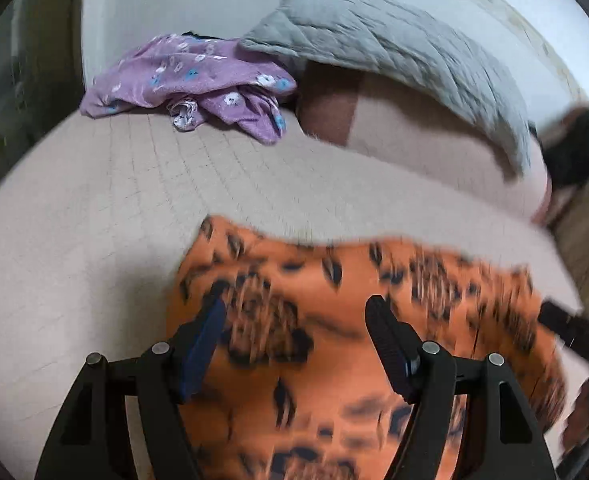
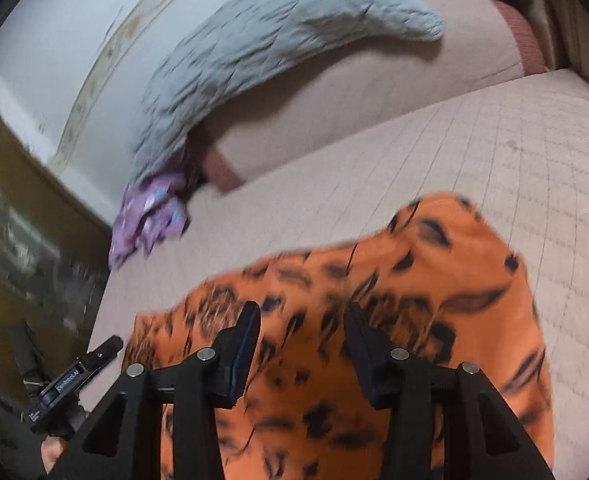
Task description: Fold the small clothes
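Observation:
An orange garment with black tiger-like markings point(image 1: 374, 276) point(image 2: 454, 264) lies spread on the pale quilted bed cover point(image 1: 94, 220) point(image 2: 494, 140). My left gripper point(image 1: 296, 308) hangs over its left part with the jaws wide apart and nothing pinched between them. My right gripper point(image 2: 303, 312) is over the same garment, jaws apart, with cloth showing under the gap. One finger of the right gripper point(image 1: 562, 320) shows at the garment's right edge. One finger of the left gripper point(image 2: 106, 350) shows at the lower left. Motion blur smears both views.
A crumpled purple flowered garment point(image 1: 198, 76) point(image 2: 150, 216) lies at the bed's far side by the wall. A grey quilted blanket point(image 1: 394, 40) point(image 2: 254, 48) is draped over a pink bolster point(image 1: 414, 140) point(image 2: 374, 72). A dark object point(image 1: 574, 148) sits at the bolster's end.

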A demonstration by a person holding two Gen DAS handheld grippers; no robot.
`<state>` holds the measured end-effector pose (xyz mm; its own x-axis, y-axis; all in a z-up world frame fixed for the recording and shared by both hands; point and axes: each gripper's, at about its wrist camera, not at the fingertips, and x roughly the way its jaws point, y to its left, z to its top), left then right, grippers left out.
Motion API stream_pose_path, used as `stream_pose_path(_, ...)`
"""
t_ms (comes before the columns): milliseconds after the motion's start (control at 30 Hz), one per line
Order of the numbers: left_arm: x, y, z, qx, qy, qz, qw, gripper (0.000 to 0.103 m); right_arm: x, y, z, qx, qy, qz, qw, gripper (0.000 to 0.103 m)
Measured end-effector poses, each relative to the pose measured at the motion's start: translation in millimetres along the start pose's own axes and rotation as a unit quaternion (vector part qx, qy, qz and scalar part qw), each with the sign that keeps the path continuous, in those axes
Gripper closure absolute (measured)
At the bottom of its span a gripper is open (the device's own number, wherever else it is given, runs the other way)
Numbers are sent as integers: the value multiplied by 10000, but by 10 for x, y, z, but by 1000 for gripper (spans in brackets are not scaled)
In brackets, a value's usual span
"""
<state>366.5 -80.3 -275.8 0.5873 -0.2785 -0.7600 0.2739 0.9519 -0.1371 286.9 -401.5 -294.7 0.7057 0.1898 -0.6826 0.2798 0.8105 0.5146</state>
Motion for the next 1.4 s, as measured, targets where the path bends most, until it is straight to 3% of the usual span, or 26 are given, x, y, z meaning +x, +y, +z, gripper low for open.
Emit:
stream_pose_path(233, -206, 62, -740, 102, 642, 359, 9972, 29, -199, 289, -530, -454, 545, -29, 9975, 56)
stream_pose_path(333, -222, -28, -1032, 733, 644, 653, 9931, 28, -212, 158, -883, -141, 908, -67, 9957, 56)
stream_pose_path(400, -263, -123, -1114, 1163, 658, 826, 9876, 28, -128, -43, -1169, 187, 1394, -379, 9893, 57)
stream_pose_path(533, -489, 40, -1104, 653, 426, 359, 9963, 28, -499, -176, -1213, 428, 1060, -14, 9934, 57)
stream_pose_path(567, -554, 86, -1063, 467, 298, 220, 9982, 28, -621, -235, -1194, 545, 880, 80, 9946, 54)
stream_pose_path(600, -630, 121, -1025, 309, 124, 95, 9994, 28, -751, -324, -1172, 734, 661, 110, 9951, 43)
stream_pose_path(667, -746, 138, -960, 181, -255, -57, 9995, 28, -998, -582, -1157, 1310, 173, 208, 9910, 35)
stream_pose_path(767, -829, 106, -880, 220, -657, 52, 9976, 25, -1209, -729, -1089, 1526, -372, 516, 9862, 35)
stream_pose_path(867, -669, 186, -757, 56, -555, 422, 9976, 24, -1243, -752, -991, 1441, -581, 287, 9874, 36)
stream_pose_path(1000, -220, 468, -767, -354, 365, 1078, 9929, 23, -915, -1034, -973, 2162, -178, 249, 9759, 41)
stream_pose_path(1033, -112, 518, -798, -392, 588, 1071, 9917, 18, -807, -1129, -985, 2314, 38, 97, 9728, 44)
stream_pose_path(1100, -93, 590, -794, -598, 509, 918, 9927, 15, -669, -1273, -1037, 2462, 281, -129, 9687, 69)
stream_pose_path(1233, -200, 572, -774, -492, 379, 844, 9945, 16, -861, -1327, -1052, 2507, 205, 198, 9676, 69)
stream_pose_path(1333, -452, 530, -750, -549, -102, 486, 9973, 16, -1094, -1349, -1144, 2561, 151, 437, 9655, 65)
stream_pose_path(1367, -537, 489, -743, -501, -263, 399, 9976, 16, -1141, -1335, -1177, 2555, 177, 496, 9654, 58)
stream_pose_path(1400, -613, 435, -745, -420, -427, 305, 9977, 16, -1175, -1295, -1199, 2543, 200, 561, 9653, 39)
